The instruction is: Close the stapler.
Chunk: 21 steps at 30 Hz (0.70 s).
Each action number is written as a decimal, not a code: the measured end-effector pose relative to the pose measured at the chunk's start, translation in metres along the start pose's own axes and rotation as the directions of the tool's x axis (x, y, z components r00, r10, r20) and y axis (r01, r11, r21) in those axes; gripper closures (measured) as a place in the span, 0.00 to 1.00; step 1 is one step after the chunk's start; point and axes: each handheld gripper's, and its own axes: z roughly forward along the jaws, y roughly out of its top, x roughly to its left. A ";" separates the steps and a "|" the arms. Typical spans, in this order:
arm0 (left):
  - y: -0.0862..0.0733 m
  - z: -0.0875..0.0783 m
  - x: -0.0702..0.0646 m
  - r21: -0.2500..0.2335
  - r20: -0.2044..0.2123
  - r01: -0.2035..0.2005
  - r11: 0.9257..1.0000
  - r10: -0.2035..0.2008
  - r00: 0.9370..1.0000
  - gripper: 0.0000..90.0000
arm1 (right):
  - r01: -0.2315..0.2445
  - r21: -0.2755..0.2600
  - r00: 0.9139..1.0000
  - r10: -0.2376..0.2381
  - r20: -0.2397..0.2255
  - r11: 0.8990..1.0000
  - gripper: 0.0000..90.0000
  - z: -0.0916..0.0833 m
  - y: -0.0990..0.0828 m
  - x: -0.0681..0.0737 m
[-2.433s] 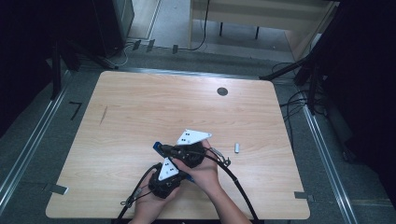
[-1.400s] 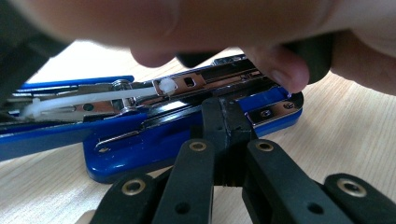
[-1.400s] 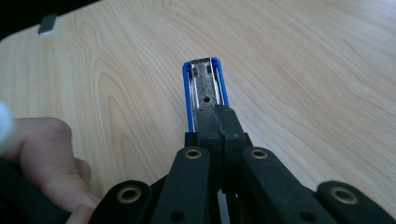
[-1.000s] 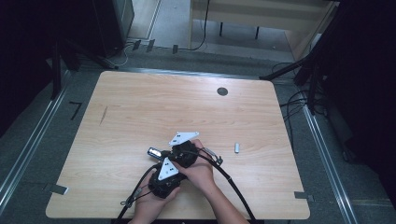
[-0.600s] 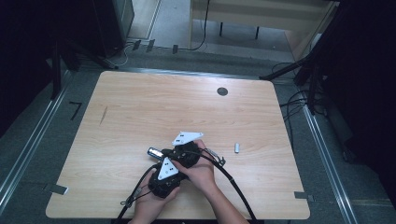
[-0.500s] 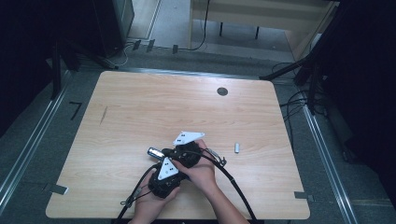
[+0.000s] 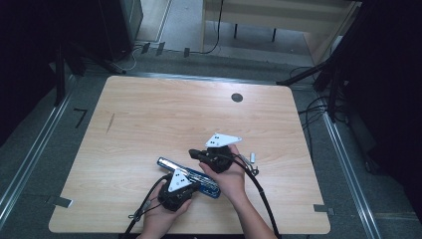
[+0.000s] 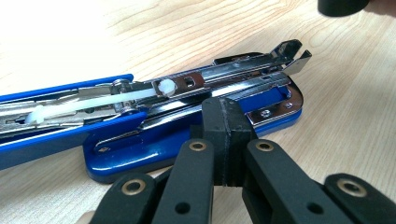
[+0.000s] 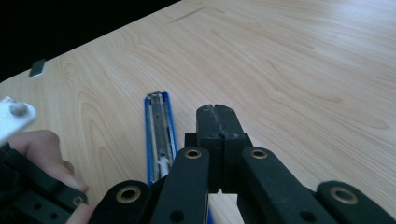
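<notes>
On table [image 7: 149,119]: opened blue stapler [image 7: 188,175]; left tool [image 8: 227,122] closed against its base.

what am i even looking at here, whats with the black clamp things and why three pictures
A person sits at a wooden table and holds a hand-held gripper in each hand: black tools with two fingers that pinch, each topped by a grey three-cornered plate. The high view looks down from above: the left gripper is nearer the person, the right gripper a little farther up the table. The other two pictures come from small cameras riding on each gripper, looking along its fingers.

On the table lies a blue stapler, swung open flat so its metal staple track shows. A small silvery piece lies to its right. Both grippers are shut with nothing between the fingers; the left one's tips sit at the stapler's base, though I cannot tell if they touch.
</notes>
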 end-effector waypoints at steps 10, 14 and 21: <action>0.000 0.000 -0.001 -0.002 -0.003 0.000 1.000 0.000 1.000 1.00 | -0.019 -0.027 0.998 0.020 0.057 0.999 1.00 -0.030 -0.012 -0.017; 0.000 0.000 -0.001 0.000 -0.004 0.000 1.000 0.000 1.000 1.00 | -0.036 -0.038 0.994 0.040 0.097 0.999 1.00 -0.043 -0.019 -0.025; 0.000 0.000 -0.001 0.002 -0.004 -0.001 1.000 0.001 1.000 1.00 | -0.075 -0.048 0.983 0.082 0.162 0.996 1.00 -0.066 -0.036 -0.042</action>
